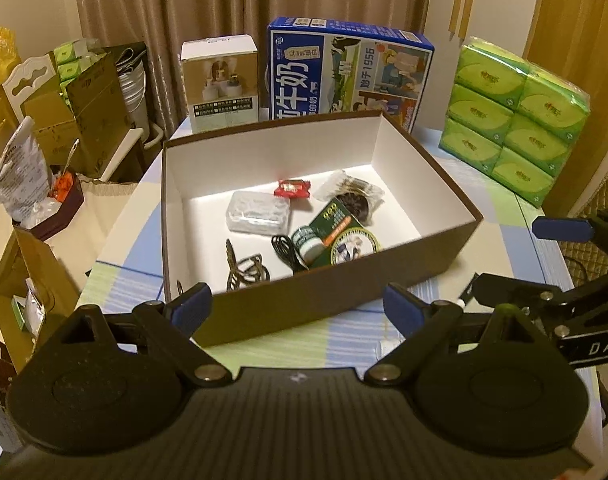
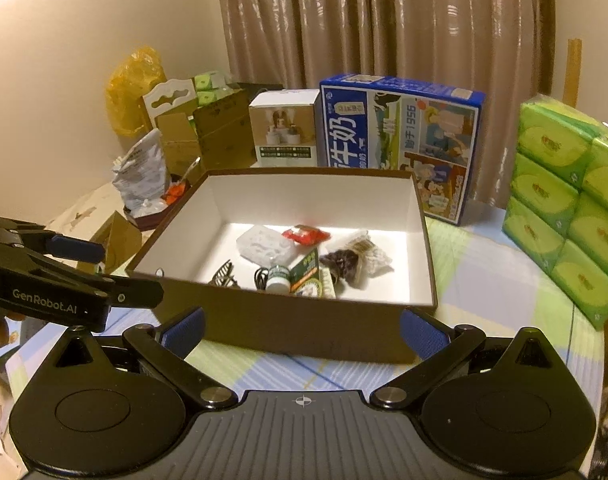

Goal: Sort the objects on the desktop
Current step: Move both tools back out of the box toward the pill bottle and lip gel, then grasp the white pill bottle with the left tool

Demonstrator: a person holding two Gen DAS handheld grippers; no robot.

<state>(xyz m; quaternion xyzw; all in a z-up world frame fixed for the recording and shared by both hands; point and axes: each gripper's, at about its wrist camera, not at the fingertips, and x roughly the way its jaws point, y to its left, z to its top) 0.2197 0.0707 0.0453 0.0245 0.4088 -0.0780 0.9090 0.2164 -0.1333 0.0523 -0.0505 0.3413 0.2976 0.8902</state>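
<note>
A brown cardboard box (image 1: 304,300) (image 2: 304,332) with a white inside stands on the checked tablecloth. Inside lie a clear plastic case (image 1: 260,212) (image 2: 266,246), a red packet (image 1: 292,189) (image 2: 305,235), a bag of cotton swabs (image 1: 349,190) (image 2: 363,258), a green carton (image 1: 343,232) (image 2: 309,274), a small white bottle (image 1: 307,242) (image 2: 279,278), a black cable (image 1: 288,252) and a metal hair clip (image 1: 244,274) (image 2: 224,274). My left gripper (image 1: 300,306) stands open just before the box's near wall, holding nothing. My right gripper (image 2: 302,330) is open too, empty, beside it.
Behind the box stand a blue milk carton (image 1: 347,72) (image 2: 399,136) and a small white product box (image 1: 222,80) (image 2: 286,132). A stack of green tissue packs (image 1: 515,120) (image 2: 567,208) fills the right. Cardboard boxes and bags (image 1: 64,120) crowd the left, off the table.
</note>
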